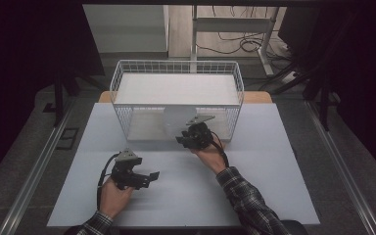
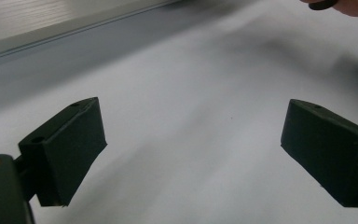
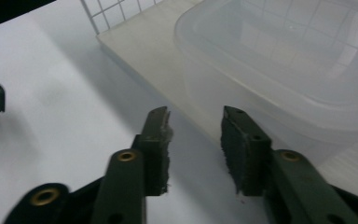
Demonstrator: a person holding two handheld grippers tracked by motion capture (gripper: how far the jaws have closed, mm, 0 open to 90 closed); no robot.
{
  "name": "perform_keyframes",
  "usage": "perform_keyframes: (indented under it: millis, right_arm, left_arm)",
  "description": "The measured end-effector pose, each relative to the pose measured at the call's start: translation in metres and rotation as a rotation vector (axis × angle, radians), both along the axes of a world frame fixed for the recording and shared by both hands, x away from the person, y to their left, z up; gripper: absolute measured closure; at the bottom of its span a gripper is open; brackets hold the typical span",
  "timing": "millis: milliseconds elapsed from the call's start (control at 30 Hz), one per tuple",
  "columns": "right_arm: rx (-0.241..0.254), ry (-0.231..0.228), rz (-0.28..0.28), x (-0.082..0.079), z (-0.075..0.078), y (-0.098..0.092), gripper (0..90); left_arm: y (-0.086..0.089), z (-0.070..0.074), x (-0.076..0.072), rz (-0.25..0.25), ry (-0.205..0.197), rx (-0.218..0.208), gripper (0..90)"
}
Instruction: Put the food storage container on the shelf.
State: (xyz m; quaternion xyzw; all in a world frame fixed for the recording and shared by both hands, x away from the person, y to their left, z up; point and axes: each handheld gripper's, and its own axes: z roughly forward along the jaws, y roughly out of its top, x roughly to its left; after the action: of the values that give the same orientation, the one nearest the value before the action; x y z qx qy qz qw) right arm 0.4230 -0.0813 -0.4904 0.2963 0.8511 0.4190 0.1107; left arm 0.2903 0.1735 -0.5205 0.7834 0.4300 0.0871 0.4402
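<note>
The left gripper [image 1: 149,177] rests nearest on the white table [image 1: 264,196], jaws spread wide with nothing between them. Farther off, the right gripper [image 3: 196,140] stands at the wire basket's [image 1: 122,73] front edge, jaws parted and empty, just short of the translucent plastic container [image 3: 279,60] inside.

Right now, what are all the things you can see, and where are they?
table: one, white top, in the middle of the room.
wire basket: one, white, at the far side of the table, open toward the person.
plastic tub: one, clear, in the lower part of the wire basket.
cables: several, black, on the floor behind the table.
left hand-held gripper: one, black, over the near table, jaws wide open, empty.
right hand-held gripper: one, black, before the plastic tub, jaws parted, nothing between them.
sleeves: two, checked, at the bottom edge.
</note>
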Motion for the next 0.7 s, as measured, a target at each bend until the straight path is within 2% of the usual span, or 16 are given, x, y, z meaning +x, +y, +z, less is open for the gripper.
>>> perform_keyframes:
  millis: [100, 267, 367, 433, 533, 700]
  right_arm:
    - [0.002, 0.003, 0.010, -0.005, 0.000, -0.001, 52.6]
    - [0.008, 0.000, 0.037, -0.011, 0.001, -0.005, 45.1]
    - [-0.004, -0.004, 0.048, -0.013, 0.002, -0.006, 42.0]
    - [-0.012, -0.019, 0.059, -0.016, 0.004, -0.008, 35.8]
    - [-0.027, -0.034, 0.057, -0.019, 0.004, -0.009, 30.9]
    - [-0.028, -0.025, 0.058, -0.022, 0.002, -0.013, 25.4]
  left_arm:
    - [0.000, -0.001, 0.000, -0.004, -0.004, 0.002, 5.9]
    - [-0.002, -0.003, 0.001, -0.034, -0.014, -0.017, 5.7]
    - [-0.002, -0.003, 0.001, -0.037, -0.015, -0.019, 5.7]
    - [-0.001, -0.003, 0.001, -0.041, -0.018, -0.029, 5.7]
    - [-0.001, -0.004, 0.001, -0.041, -0.018, -0.027, 5.6]
    - [-0.001, -0.004, 0.000, -0.048, -0.025, -0.033, 5.1]
